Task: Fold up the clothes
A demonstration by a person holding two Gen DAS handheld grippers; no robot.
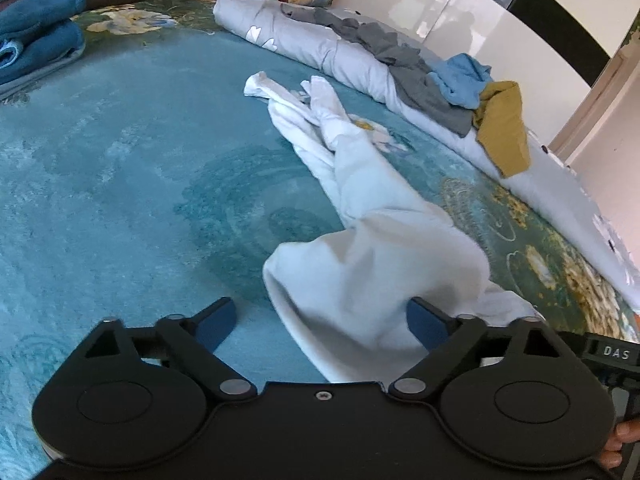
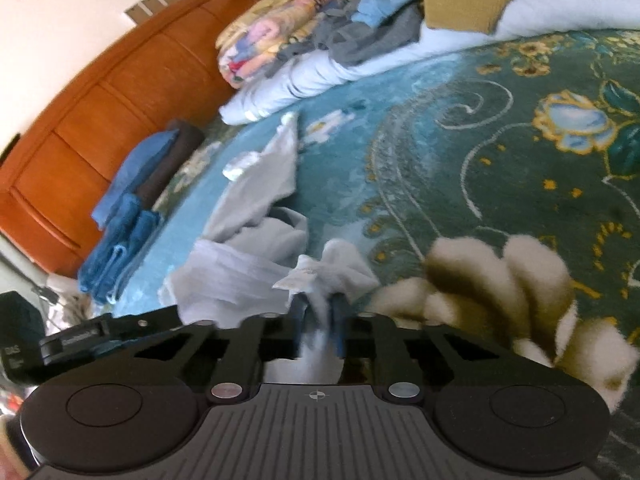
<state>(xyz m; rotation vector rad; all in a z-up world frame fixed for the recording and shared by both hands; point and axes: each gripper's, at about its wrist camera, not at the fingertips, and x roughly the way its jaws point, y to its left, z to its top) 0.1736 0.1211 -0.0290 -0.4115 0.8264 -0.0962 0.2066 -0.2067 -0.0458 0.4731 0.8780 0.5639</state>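
White garment [image 2: 248,264] blurred, its pinched edge hidden behind right gripper's fingers [image 2: 298,320].

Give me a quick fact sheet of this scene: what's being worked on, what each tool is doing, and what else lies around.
Surface: bed with teal flowered blanket
Item in work: white garment, crumpled and stretched out, not yet folded
Left gripper: open, garment lying between its fingers
Right gripper: shut on a bunch of the white garment
Waiting pile: grey, light blue and mustard clothes on a rolled white duvet
Already folded: blue stack near the wooden headboard
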